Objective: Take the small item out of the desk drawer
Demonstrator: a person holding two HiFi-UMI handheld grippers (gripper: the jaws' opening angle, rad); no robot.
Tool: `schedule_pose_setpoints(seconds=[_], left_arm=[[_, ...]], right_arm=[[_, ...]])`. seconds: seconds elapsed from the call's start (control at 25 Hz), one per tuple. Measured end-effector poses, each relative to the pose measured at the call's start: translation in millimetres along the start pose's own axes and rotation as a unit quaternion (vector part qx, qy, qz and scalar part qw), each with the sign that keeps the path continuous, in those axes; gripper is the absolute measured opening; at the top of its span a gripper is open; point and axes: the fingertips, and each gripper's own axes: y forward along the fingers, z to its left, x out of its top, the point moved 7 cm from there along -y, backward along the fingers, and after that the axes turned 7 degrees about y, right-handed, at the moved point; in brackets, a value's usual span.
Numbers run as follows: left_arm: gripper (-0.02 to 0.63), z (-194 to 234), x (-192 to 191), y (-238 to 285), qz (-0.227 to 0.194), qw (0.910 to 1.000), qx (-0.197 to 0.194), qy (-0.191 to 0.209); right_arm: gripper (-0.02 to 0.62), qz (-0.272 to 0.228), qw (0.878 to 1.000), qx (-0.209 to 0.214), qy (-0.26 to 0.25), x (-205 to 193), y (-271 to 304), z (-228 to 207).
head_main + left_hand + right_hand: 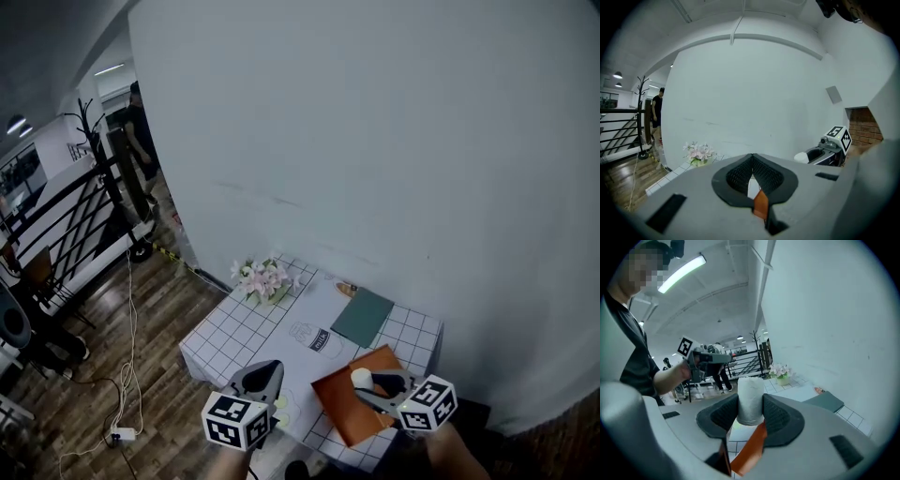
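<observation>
**Head view.** A desk (246,330) covered in a white grid-pattern cloth stands against a pale wall. A pot of pink and white flowers (263,279) sits at the far left corner. A dark green pad (363,317) lies flat near the far edge, towards the right. An orange drawer (349,409) shows at the near edge, by the right corner. The right gripper (367,382) hangs over this drawer and carries a small white cylinder (361,377) at its tips. The left gripper (268,369) is held beside it over the near left part of the desk, well apart from the drawer. Beyond the left edge is wooden flooring with a trailing cable (127,375), a black railing (67,223) and a standing person (139,131).

**Left gripper view.** The left gripper's jaws are pressed together at the tips, with nothing between the pads. Through the slit below them a sliver of the orange drawer shows. The flowers lie ahead to the left. The right gripper, with the white cylinder, appears at the right.

**Right gripper view.** The right gripper's jaws are clamped on the white cylinder (750,398), which stands upright between the pads and rises above them, clear of the orange drawer below. The left gripper (723,358) shows at the left, held in a hand (677,373).
</observation>
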Motion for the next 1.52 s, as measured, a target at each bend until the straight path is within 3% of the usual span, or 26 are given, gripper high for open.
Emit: schedule_pose_setpoints(seconds=[0.4, 0.64, 0.8, 1.04, 1.16, 1.52], left_arm=[[0.011, -19.1, 1.0, -11.0, -0.003, 1.0, -0.006, 0.002], [0.011, -20.9, -4.5, -20.2, 0.002, 1.0, 0.005, -0.003], [0.011, -16.2, -0.4, -12.9, 0.001, 1.0, 0.009, -0.003], [0.011, -18.7, 18.5, -9.5, -0.024, 0.9995, 0.012, 0.014], [0.011, -17.5, 21.1, -11.2, -0.031, 0.9994, 0.012, 0.014], [0.011, -16.6, 15.8, -11.4, -0.026, 0.9995, 0.014, 0.011]], right_arm=[[0.16, -0.087, 0.995, 0.03, -0.035, 36.2, -37.1, 40.9], [0.16, -0.154, 0.986, 0.049, -0.044, 63.1, -52.7, 54.9], [0.16, -0.193, 0.979, 0.037, -0.051, 73.7, -64.6, 57.1], [0.16, -0.292, 0.956, 0.031, 0.019, 81.9, -99.7, 46.6], [0.158, -0.292, 0.956, 0.008, 0.019, 72.5, -103.5, 41.5], [0.156, -0.249, 0.969, -0.005, 0.002, 58.4, -90.1, 44.7]])
